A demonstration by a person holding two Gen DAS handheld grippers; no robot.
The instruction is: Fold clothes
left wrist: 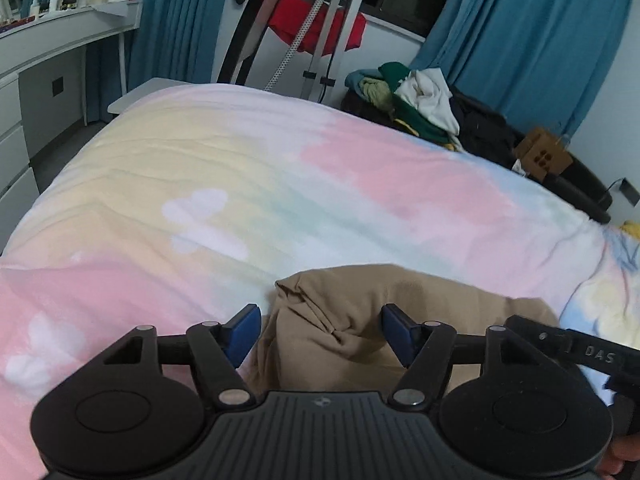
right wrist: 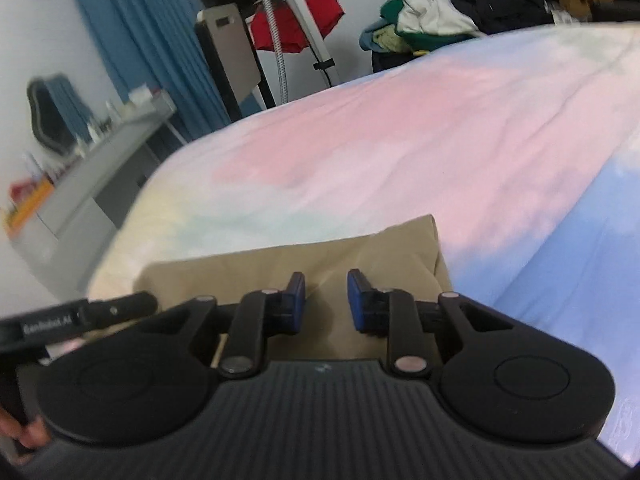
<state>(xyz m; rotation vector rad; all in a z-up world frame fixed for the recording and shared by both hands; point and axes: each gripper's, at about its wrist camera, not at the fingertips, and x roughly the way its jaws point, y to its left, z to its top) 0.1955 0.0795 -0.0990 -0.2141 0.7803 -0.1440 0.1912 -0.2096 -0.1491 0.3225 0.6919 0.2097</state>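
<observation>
Both the left gripper (left wrist: pixel 321 330) and right gripper (right wrist: pixel 326 300), jaws apart, hover over the folded tan garment (left wrist: pixel 400 300) near the bed (left wrist: pixel 200 168) edge, bedspread bare beyond.

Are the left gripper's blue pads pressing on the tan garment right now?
Apart. In the left wrist view the left gripper stands open over the tan garment; bunched cloth lies between the pads with gaps showing on both sides.

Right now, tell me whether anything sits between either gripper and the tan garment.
Nothing visible does. The left gripper and right gripper both hang open just over the tan garment, which lies alone on the pastel bedspread.
</observation>
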